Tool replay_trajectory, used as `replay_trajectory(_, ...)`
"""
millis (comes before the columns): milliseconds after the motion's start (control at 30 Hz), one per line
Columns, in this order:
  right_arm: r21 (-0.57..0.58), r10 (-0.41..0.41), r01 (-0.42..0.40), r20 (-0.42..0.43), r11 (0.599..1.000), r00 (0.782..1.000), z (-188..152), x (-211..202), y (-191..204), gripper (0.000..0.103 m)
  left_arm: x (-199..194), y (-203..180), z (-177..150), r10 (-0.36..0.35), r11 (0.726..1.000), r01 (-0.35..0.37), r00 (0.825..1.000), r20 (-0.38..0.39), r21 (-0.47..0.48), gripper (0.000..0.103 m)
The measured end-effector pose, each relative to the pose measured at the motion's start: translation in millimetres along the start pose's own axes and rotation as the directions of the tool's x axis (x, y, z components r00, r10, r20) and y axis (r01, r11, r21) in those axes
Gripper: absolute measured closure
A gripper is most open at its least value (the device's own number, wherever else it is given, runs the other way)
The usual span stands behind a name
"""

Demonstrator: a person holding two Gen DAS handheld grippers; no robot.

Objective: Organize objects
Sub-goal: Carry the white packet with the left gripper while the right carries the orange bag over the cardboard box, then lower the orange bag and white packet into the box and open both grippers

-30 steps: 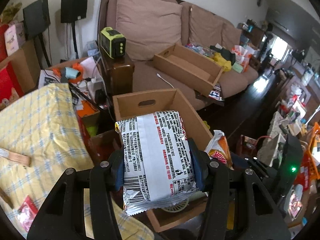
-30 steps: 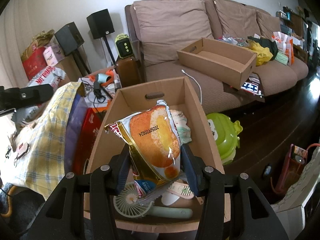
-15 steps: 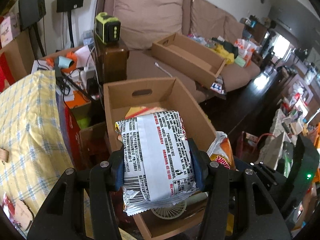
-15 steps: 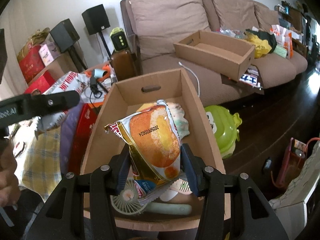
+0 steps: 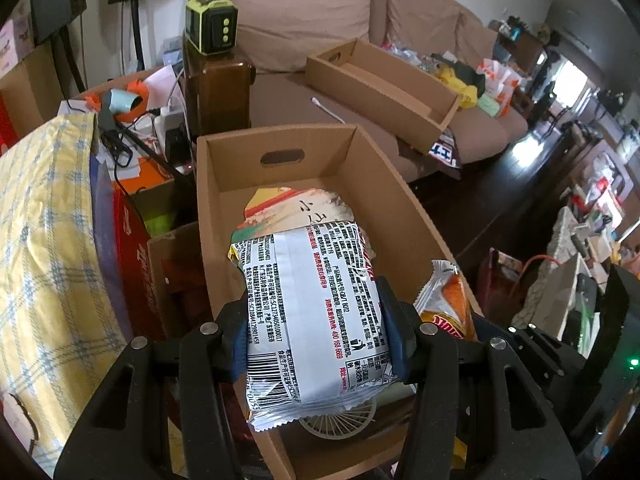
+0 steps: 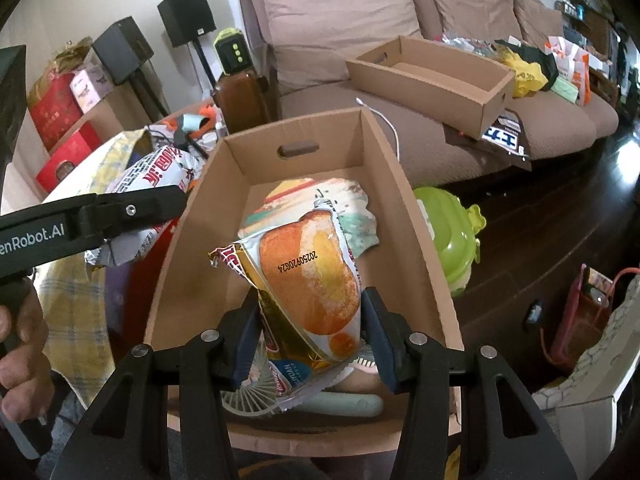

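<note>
On my far left lies the yellow checked cloth [image 5: 44,240], with a red box [image 5: 134,256] tucked against its edge. My left claw [image 5: 318,340] is clenched on a white noodle packet [image 5: 316,316] — both blue pads press its sides, printed back facing up, barcode end toward me. It hangs above the near half of the open cardboard box [image 5: 216,200], whose handle slot faces me from the far wall. In that box, beyond the packet, a flat printed bag [image 5: 298,210] lies on the floor, and a small white hand fan [image 5: 340,424] peeks out beneath the packet at the near end.

From my right wrist view, my left hand [image 6: 20,344] shows at the edge, gripping the left tool's handle. Further right, my right claw [image 6: 310,332] grasps a gold bread packet [image 6: 308,284], pinched at its lower half and standing tilted over the same box [image 6: 416,240]; the fan's pale green handle [image 6: 348,404] lies across the box floor below it. Just beside the box's right wall sits a lime-green container [image 6: 452,236] on the dark floor. Behind — on the brown sofa [image 6: 340,12] — rests a second, shallower cardboard tray [image 6: 432,76].
</note>
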State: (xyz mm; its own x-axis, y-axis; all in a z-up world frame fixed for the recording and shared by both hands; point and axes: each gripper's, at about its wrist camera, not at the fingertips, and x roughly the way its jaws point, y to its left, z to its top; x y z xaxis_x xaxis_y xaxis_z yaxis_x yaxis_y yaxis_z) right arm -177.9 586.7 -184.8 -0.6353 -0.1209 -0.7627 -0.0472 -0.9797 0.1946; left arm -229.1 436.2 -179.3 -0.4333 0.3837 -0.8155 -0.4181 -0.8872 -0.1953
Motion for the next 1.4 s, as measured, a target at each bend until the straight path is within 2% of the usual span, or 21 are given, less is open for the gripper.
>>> replay_trajectory(167,-0.003,-0.009,0.009,-0.022,1.000,1.000,-1.3,3.4,-1.7,0.053,-4.3,2.8,-0.7,0.012,1.000,-0.012,1.000,-0.001,-0.014,0.053)
replay_trajectory(333,0.044,-0.045,0.051,-0.122,0.998,0.991,-9.1,22.7,-16.2,0.053,-7.8,1.5,-0.1,0.011,1.000,-0.011,1.000,-0.004,-0.008,0.053)
replay_trajectory(533,0.036,-0.027,0.031,-0.115,0.999,0.993,-9.6,20.1,-13.7,0.053,-0.1,-1.8,-5.9,0.036,0.999,-0.036,0.999,-0.033,-0.005,0.053)
replay_trajectory(833,0.007,-0.004,0.005,-0.169,1.000,0.986,-13.9,29.8,-4.6,0.053,4.5,4.7,-6.3,0.043,0.999,-0.044,0.998,-0.051,-0.024,0.053)
replay_trajectory(1067,-0.060,-0.007,-0.011,-0.294,0.998,0.956,-29.0,51.0,9.2,0.053,8.6,3.5,-11.5,0.032,0.999,-0.034,0.997,-0.066,-0.025,0.053)
replay_trajectory(1233,-0.066,-0.003,-0.016,-0.276,0.998,0.961,-28.1,46.4,9.3,0.052,9.8,4.5,-12.3,0.039,0.999,-0.040,0.997,-0.068,-0.015,0.053)
replay_trajectory(1400,-0.070,0.015,-0.030,-0.209,0.997,0.978,-20.5,34.5,11.9,0.044,11.4,13.3,-10.7,0.042,0.998,-0.045,0.996,-0.081,-0.039,0.053)
